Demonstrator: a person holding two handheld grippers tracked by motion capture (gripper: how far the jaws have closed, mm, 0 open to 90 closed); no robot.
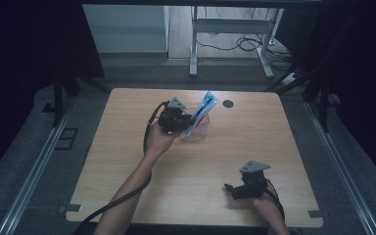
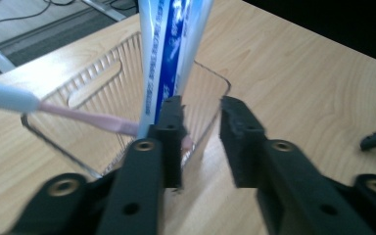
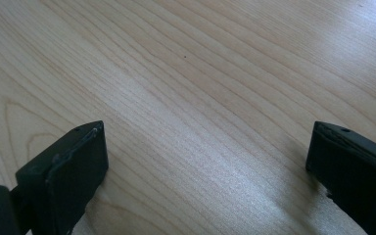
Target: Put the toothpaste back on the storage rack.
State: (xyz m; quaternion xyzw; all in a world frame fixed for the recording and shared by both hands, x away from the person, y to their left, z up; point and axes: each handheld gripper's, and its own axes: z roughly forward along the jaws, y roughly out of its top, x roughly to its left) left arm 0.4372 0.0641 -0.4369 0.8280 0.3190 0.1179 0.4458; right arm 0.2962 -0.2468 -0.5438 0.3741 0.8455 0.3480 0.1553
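I keep the left gripper (image 2: 200, 125) at the clear ribbed plastic bin (image 2: 98, 85) in the upper centre of the high view. Its jaws stand apart, gripping nothing. The blue-and-white soft toothpaste tube (image 2: 169, 49) leans upright in the bin beside the jaws, apparently just placed there. A pink-handled toothbrush (image 2: 73, 115) lies across the bin's rim. The right gripper (image 1: 231, 188) rests at lower right on the matt wood-grain surface (image 3: 200, 73), jaws wide open, idle.
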